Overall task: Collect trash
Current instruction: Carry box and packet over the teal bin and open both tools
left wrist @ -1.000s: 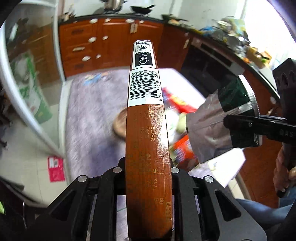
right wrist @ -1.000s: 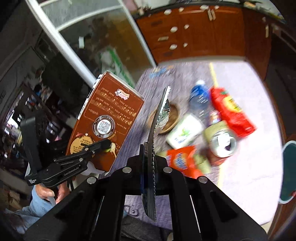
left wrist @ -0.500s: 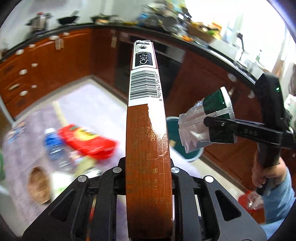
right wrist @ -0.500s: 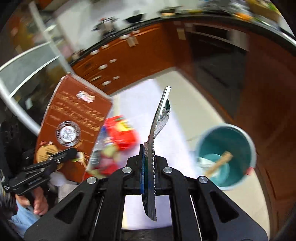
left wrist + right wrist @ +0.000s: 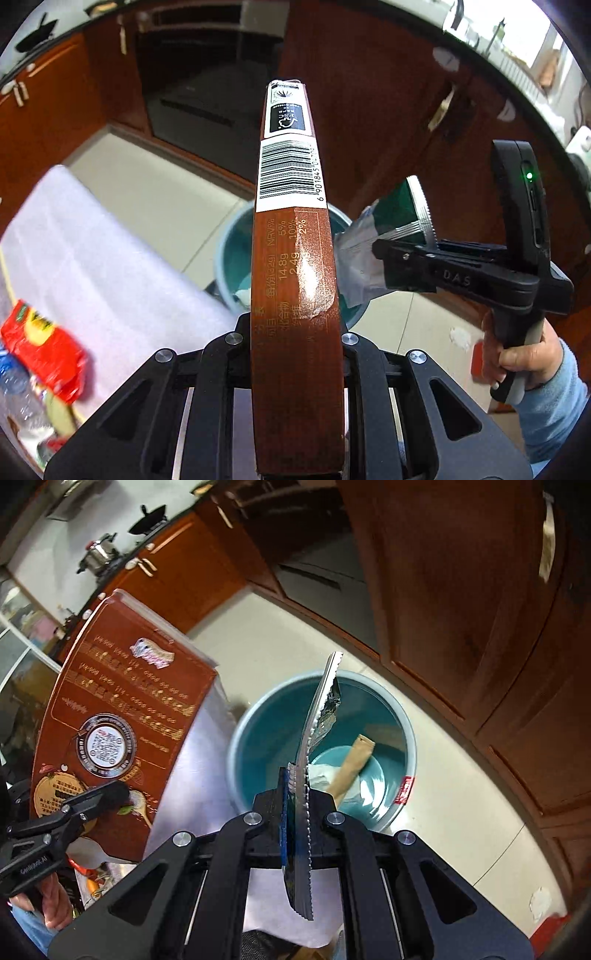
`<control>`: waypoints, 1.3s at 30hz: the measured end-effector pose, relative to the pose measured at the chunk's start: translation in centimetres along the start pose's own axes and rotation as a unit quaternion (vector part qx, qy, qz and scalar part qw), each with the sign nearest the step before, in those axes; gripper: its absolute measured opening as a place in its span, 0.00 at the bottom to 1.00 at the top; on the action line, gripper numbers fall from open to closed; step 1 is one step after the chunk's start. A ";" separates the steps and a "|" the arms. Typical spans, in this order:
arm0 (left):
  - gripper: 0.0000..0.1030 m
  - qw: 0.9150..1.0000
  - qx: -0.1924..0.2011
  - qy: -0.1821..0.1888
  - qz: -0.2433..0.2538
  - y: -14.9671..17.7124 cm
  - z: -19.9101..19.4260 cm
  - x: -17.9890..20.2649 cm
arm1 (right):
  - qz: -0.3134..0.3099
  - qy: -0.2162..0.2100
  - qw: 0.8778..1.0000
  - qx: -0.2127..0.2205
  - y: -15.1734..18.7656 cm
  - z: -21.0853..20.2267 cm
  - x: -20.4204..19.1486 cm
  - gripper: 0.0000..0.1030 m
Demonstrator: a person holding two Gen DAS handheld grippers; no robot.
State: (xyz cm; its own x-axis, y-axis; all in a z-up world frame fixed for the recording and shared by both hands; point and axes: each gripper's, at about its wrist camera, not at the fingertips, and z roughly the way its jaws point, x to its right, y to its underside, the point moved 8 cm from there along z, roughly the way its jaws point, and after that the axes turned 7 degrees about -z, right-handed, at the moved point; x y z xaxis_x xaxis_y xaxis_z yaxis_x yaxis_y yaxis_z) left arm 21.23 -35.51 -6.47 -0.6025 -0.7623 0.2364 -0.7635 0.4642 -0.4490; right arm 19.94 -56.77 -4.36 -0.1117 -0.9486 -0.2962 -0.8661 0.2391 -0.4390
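Note:
My left gripper (image 5: 293,332) is shut on a flat brown carton (image 5: 293,258) held edge-on, its barcode end pointing away; the carton's face shows in the right wrist view (image 5: 118,720). My right gripper (image 5: 297,808) is shut on a green and silver foil wrapper (image 5: 317,720), also seen in the left wrist view (image 5: 391,229). Both items hang above a teal bin (image 5: 391,716) on the floor, partly hidden behind the carton in the left wrist view (image 5: 232,254). The bin holds a tan packet (image 5: 351,764) and white paper.
A white mat (image 5: 92,266) lies on the tiled floor at left, with a red snack bag (image 5: 44,354) and a plastic bottle (image 5: 18,398) on it. Brown kitchen cabinets (image 5: 461,609) and a dark oven front (image 5: 199,85) stand close behind the bin.
Both grippers have swung right, away from the litter on the mat, to over the teal bin. Each keeps its hold.

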 end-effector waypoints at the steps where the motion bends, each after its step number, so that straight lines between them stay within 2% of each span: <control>1: 0.18 1.000 -0.010 0.000 0.001 -0.1 1.1 0.1 | 0.000 -0.001 1.000 -0.005 0.1 0.6 0.0 0.08; 3: 0.18 1.000 -0.025 -0.003 0.001 -0.1 2.8 0.5 | 0.001 -0.005 1.000 -0.022 0.4 2.1 0.4 0.10; 5: 0.18 0.999 -0.042 -0.004 -0.001 -0.1 4.4 0.3 | 0.008 -0.009 0.999 -0.032 0.2 3.3 0.1 0.18; 7: 0.18 0.998 -0.055 -0.005 -0.001 -0.1 5.6 0.2 | 0.016 -0.014 0.999 -0.034 0.3 4.0 0.4 0.46; 11: 0.18 0.998 -0.070 -0.004 0.000 -0.2 7.2 0.2 | 0.023 -0.017 0.999 -0.031 0.4 4.5 0.8 0.49; 14: 0.18 0.996 -0.083 0.007 0.004 0.1 8.1 0.4 | 0.028 -0.009 0.999 -0.025 0.3 4.3 1.4 0.57; 16: 0.18 0.995 -0.095 0.022 0.007 0.4 8.9 1.1 | 0.032 0.001 0.999 -0.017 0.1 3.7 1.9 0.64; 19: 0.19 0.993 -0.113 0.046 0.002 0.6 10.1 1.9 | 0.039 0.022 0.999 -0.005 -0.1 2.8 3.1 0.66; 21: 0.21 0.992 -0.115 0.046 0.001 0.3 10.9 2.1 | 0.043 0.033 0.999 -0.001 -0.2 2.4 3.7 0.70; 22: 0.28 0.992 -0.119 0.043 -0.004 0.2 11.4 2.0 | 0.045 0.036 0.998 -0.001 -0.2 2.3 3.9 0.70; 24: 0.56 0.993 -0.116 0.032 -0.008 -0.1 12.0 1.7 | 0.049 0.037 0.998 -0.004 0.0 2.3 4.3 0.70; 26: 0.58 0.994 -0.105 0.013 -0.009 -0.3 12.1 1.1 | 0.051 0.037 0.998 -0.007 0.1 2.4 4.5 0.70; 32: 0.71 0.995 -0.097 -0.001 -0.011 -0.1 11.8 0.8 | 0.056 0.032 0.998 -0.017 0.3 2.9 4.1 0.74; 38: 0.92 0.996 -0.084 -0.011 -0.014 0.0 11.2 1.5 | 0.066 0.022 0.997 -0.038 0.7 3.5 3.2 0.80; 39: 0.93 0.997 -0.080 -0.013 -0.015 0.1 10.9 1.4 | 0.068 0.020 0.997 -0.039 0.8 3.5 3.0 0.84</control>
State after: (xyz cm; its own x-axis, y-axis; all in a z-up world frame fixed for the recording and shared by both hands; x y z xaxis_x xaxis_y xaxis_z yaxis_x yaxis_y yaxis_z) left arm 22.90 -41.47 -15.60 -0.5737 -0.7878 0.2242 -0.8099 0.5047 -0.2989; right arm 20.59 -58.74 -8.54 -0.2492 -0.9165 -0.3130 -0.8766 0.3509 -0.3293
